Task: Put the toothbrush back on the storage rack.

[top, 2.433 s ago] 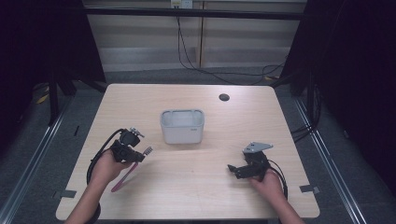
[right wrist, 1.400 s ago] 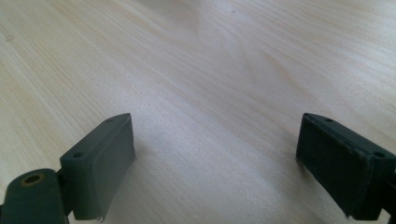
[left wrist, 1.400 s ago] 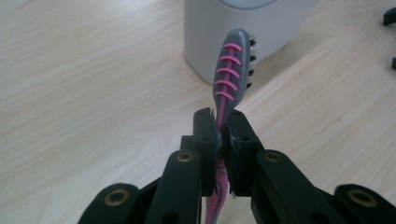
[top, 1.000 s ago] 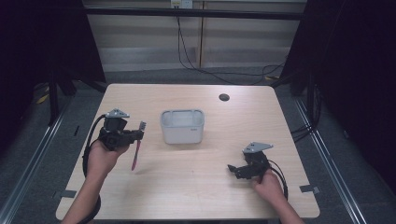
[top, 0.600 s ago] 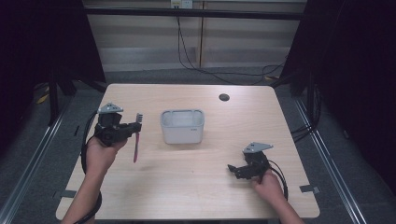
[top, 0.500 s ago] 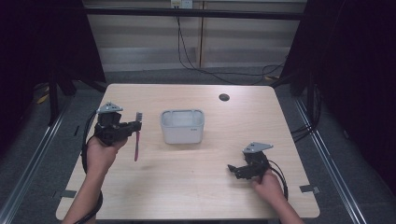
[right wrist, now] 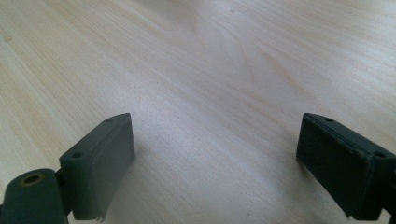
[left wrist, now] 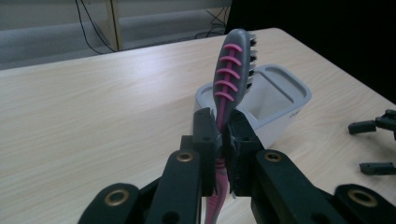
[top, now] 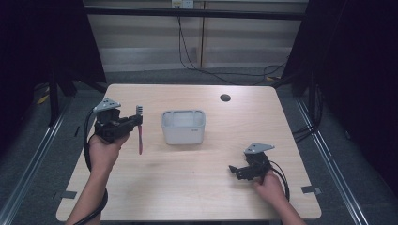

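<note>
1. Two grippers are at work over a pale wooden table (top: 187, 187), one in each of the person's hands.
2. The left gripper (top: 133, 123) is raised above the table's left side; its jaws are clamped tight on a pink and grey toothbrush (top: 139, 133).
3. In the left gripper view the toothbrush (left wrist: 229, 84) stands nearly upright between the black pads (left wrist: 205, 140) — grey head with pink ribs at the top, bristles facing away to the right, pink handle running down below the jaws.
4. From the high view the brush hangs almost vertical, its bristled head level with the gripper and its pink handle pointing down toward the tabletop; whether the handle's tip touches the wood cannot be told.
5. A white rectangular tub (top: 183, 126) sits near the middle of the table, just to the right of the brush and apart from it. In the left gripper view the tub (left wrist: 275, 100) lies right behind the brush head.
6. The right gripper (top: 236, 172) rests low at the table's right front, well apart from the tub — its jaws stand wide apart with only bare wood between them (right wrist: 212, 168).
7. A small dark round disc (top: 225, 98) lies near the table's far edge.
</note>
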A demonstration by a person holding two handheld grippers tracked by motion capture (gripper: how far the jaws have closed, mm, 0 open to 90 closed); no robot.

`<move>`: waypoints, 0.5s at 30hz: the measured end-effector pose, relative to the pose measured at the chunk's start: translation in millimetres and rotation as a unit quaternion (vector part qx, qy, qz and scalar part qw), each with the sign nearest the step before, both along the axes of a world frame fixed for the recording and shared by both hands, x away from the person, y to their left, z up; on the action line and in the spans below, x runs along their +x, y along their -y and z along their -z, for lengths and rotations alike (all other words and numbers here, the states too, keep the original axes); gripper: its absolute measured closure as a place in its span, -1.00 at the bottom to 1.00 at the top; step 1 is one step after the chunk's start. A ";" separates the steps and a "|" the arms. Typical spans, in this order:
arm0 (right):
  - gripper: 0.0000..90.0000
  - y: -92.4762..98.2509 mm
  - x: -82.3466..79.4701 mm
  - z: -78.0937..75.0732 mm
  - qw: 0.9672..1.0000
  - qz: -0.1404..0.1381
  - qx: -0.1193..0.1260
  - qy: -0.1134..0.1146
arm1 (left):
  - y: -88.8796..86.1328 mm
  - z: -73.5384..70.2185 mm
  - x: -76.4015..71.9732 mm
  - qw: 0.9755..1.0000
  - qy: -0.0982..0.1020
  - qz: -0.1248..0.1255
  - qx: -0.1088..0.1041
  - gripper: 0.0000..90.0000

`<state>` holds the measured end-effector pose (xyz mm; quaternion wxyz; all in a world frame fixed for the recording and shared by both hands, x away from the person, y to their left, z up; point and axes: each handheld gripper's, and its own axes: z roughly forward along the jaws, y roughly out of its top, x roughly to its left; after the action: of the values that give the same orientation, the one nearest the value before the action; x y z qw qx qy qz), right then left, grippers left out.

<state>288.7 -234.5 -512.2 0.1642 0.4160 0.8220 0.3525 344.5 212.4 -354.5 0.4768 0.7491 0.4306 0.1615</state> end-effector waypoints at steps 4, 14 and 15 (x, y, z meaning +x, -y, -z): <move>-0.77 0.0 0.0 0.0 1.000 0.000 0.000 0.000 | 0.8 -2.7 1.1 1.000 0.007 -0.003 -0.007 0.87; -0.77 0.0 -0.1 0.0 1.000 0.000 0.000 0.000 | 6.2 -10.4 3.6 1.000 0.019 -0.004 -0.017 0.87; -0.77 -0.1 -0.1 0.0 1.000 0.001 0.000 0.000 | 5.9 -10.5 4.3 1.000 0.019 -0.002 -0.016 0.87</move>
<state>288.6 -234.5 -512.2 0.1647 0.4165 0.8217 0.3524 348.8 206.5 -344.0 0.4965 0.7371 0.4258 0.1698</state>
